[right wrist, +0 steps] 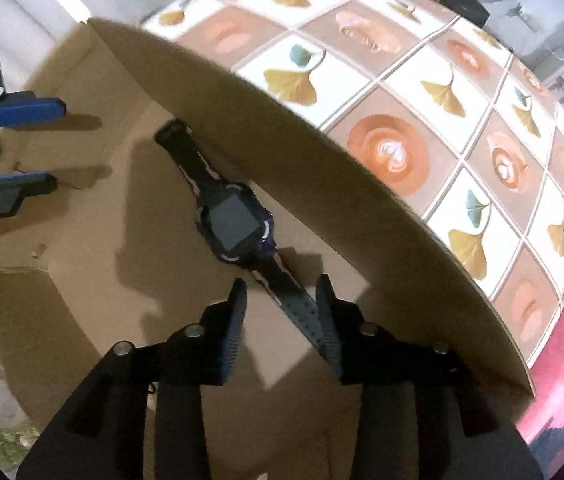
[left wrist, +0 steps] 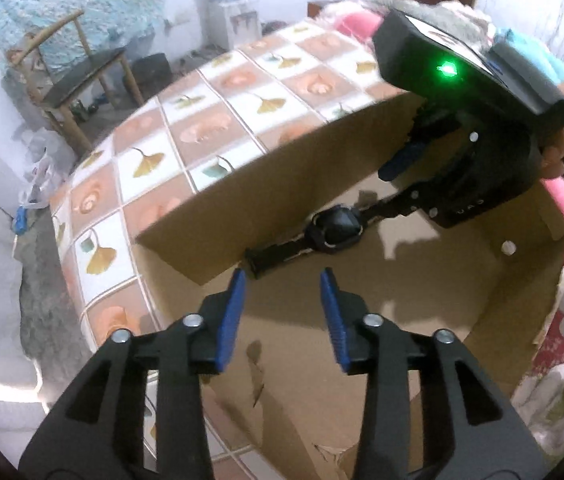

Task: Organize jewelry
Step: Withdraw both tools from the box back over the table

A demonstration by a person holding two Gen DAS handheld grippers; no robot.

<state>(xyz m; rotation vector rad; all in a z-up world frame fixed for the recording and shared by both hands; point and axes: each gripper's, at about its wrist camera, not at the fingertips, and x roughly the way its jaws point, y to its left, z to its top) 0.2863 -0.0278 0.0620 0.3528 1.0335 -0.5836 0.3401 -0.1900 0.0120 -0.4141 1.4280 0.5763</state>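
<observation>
Because the strap end of the watch [right wrist: 237, 226] runs back between the parted jaws of the right gripper [right wrist: 282, 308], that hand is much the nearer and looks best placed to pinch it; whether its pads touch the strap I cannot tell. From the right wrist view the watch's long axis runs diagonally away, up and to the left, with the square dark face midway along and the far strap end close to the box wall. It lies flat on the floor of an open cardboard box [right wrist: 362, 184], close along the tall side. The left gripper [left wrist: 282, 288] faces it from the opposite end, jaws held moderately wide and empty, tips just short of the far strap end. Beyond the box wall, the desk [left wrist: 209, 128] is covered in a cloth of ginkgo-leaf and coffee-cup squares. Farther off stand a wooden chair [left wrist: 77, 76] and pale walls, with plastic bags [left wrist: 39, 172] on the floor.
</observation>
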